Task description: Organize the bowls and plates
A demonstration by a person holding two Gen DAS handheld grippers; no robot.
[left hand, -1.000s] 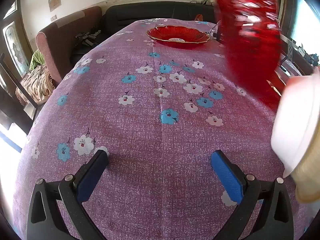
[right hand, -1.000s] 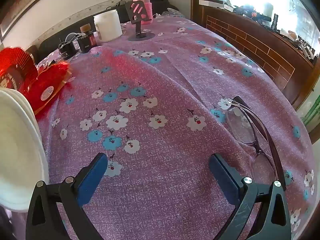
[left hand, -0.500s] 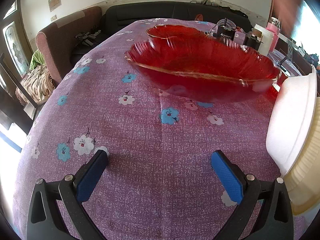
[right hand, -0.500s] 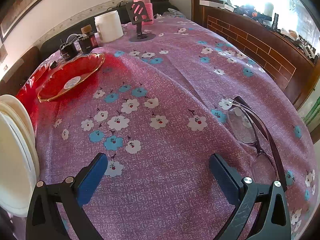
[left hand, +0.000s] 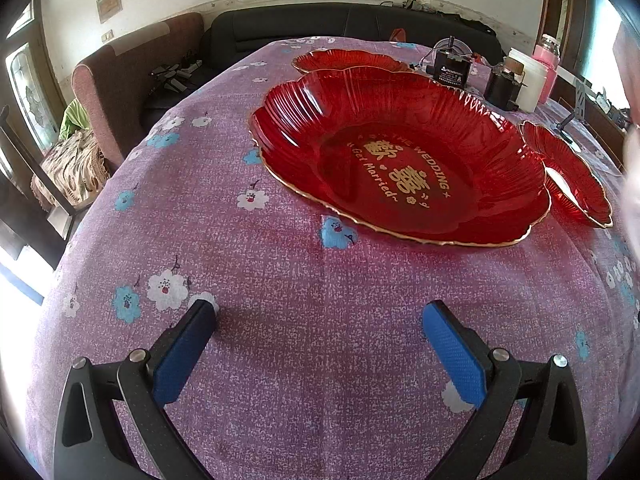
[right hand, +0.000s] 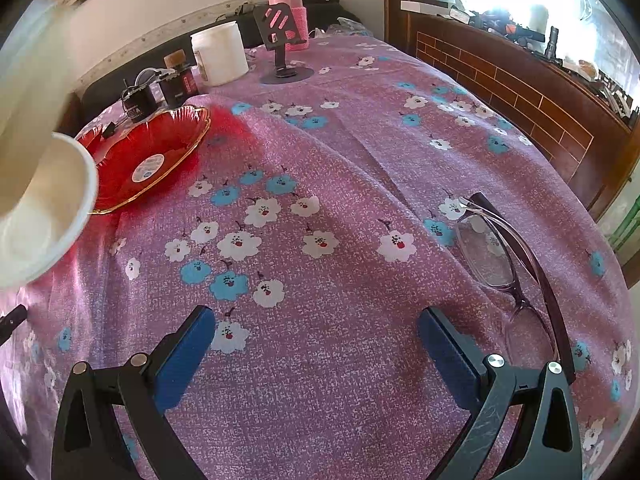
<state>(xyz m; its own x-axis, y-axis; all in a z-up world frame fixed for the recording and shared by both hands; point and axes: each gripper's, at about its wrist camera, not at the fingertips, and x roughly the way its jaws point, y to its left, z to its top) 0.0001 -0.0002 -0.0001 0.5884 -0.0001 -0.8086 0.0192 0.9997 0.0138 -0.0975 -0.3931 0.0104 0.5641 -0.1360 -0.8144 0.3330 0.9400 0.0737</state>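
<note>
A large red glass plate (left hand: 400, 152) with gold lettering lies on the purple flowered tablecloth ahead of my left gripper (left hand: 318, 330), which is open and empty near the table's front edge. A smaller red plate (left hand: 568, 174) lies to its right and another red plate (left hand: 348, 60) behind it. In the right wrist view a red plate (right hand: 148, 156) lies at the far left. A blurred white bowl (right hand: 40, 216) is held up in the air at the left edge. My right gripper (right hand: 316, 332) is open and empty over the cloth.
Eyeglasses (right hand: 504, 264) lie on the cloth right of my right gripper. A white jar (right hand: 220, 58), a pink bottle (right hand: 286, 12), a phone stand (right hand: 282, 46) and small dark devices (right hand: 158, 90) stand at the table's far side. An armchair (left hand: 128, 84) stands left of the table.
The large red plate came down from the air and now lies flat on the cloth. The white bowls at the side moved up and away. Both grippers stayed still.
</note>
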